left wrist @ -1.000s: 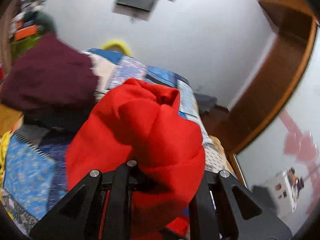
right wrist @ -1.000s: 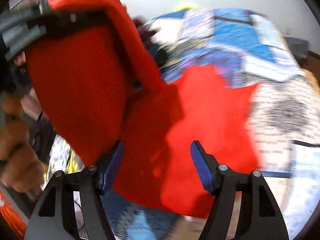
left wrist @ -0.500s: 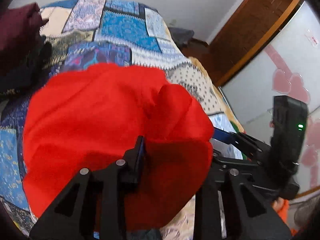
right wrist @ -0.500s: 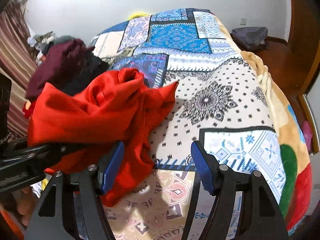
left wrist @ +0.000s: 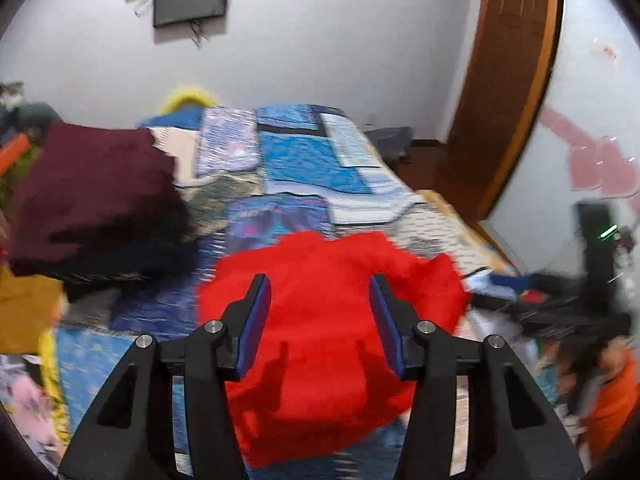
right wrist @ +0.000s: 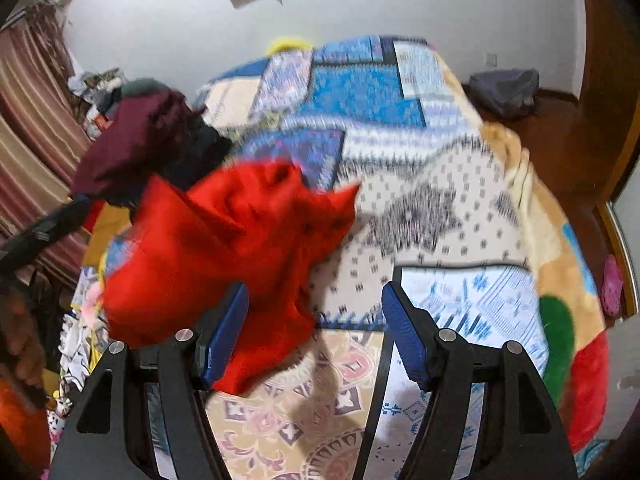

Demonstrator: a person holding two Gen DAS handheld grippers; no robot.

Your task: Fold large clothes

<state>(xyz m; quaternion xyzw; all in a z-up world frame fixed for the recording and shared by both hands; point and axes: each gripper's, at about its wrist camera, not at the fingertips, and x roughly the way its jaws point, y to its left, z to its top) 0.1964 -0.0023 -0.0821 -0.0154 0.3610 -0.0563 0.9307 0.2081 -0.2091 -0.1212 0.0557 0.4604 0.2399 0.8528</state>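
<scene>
Change since earlier frame: left gripper (left wrist: 320,316) no longer pinches the red garment (left wrist: 328,332); its jaws now stand spread with nothing between them, and the cloth has dropped onto the bed (left wrist: 304,160).
Right gripper (right wrist: 314,334): jaws spread, empty; a fold of the garment (right wrist: 224,248) passes in front of its left finger, contact cannot be told.
Garment position: bunched heap on the near part of the bed, toward the person's left side, not yet laid flat.
Likely reason: released so that it can be spread out and re-gripped by an edge or corner.
Edges: no clean hem shows; one pointed corner sticks out toward the patterned white patch of the quilt (right wrist: 440,216).
Open room: bare quilt to the right and beyond the heap, enough in my judgement to lay it flat.
Obstruction: dark maroon clothes pile (left wrist: 92,188) at far left, near the garment; bed edge falls away on the right.
</scene>
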